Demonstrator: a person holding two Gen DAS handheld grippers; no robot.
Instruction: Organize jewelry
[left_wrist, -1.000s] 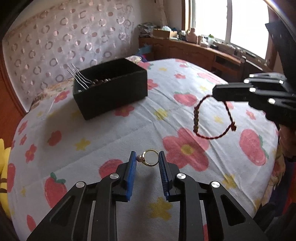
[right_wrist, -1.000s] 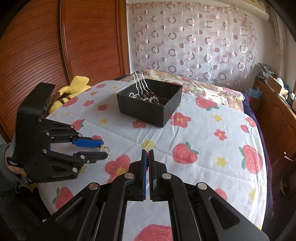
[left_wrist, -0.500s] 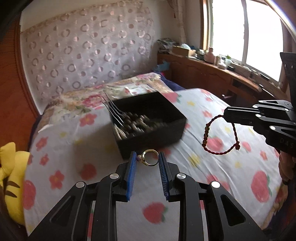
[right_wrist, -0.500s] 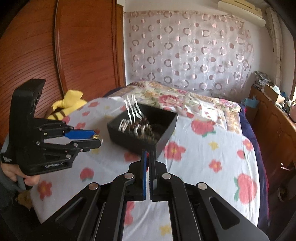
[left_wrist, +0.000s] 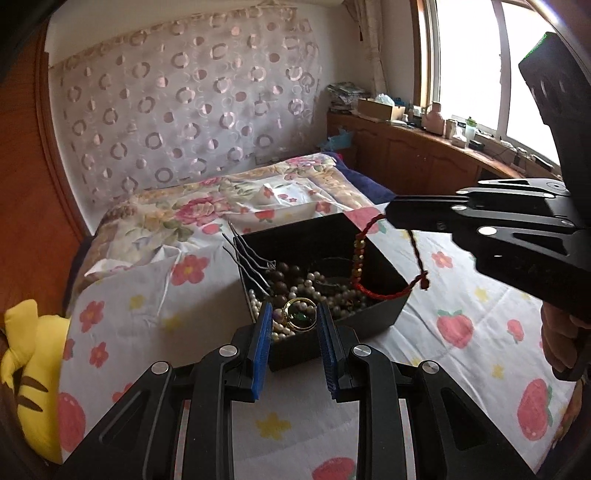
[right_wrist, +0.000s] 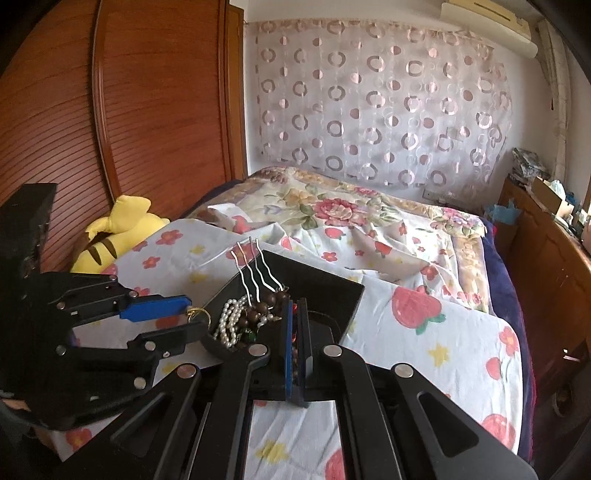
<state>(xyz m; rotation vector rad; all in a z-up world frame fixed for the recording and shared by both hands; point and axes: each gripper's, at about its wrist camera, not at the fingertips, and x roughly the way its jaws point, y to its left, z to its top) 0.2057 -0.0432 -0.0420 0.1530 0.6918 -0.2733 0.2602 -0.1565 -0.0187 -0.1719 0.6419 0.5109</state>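
Now both hand-held grippers hold jewelry above the box (left_wrist: 373, 317).

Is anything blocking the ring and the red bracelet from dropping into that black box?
Nothing visible. The ring and bracelet hang over the open box; only pearls and hairpins lie inside.
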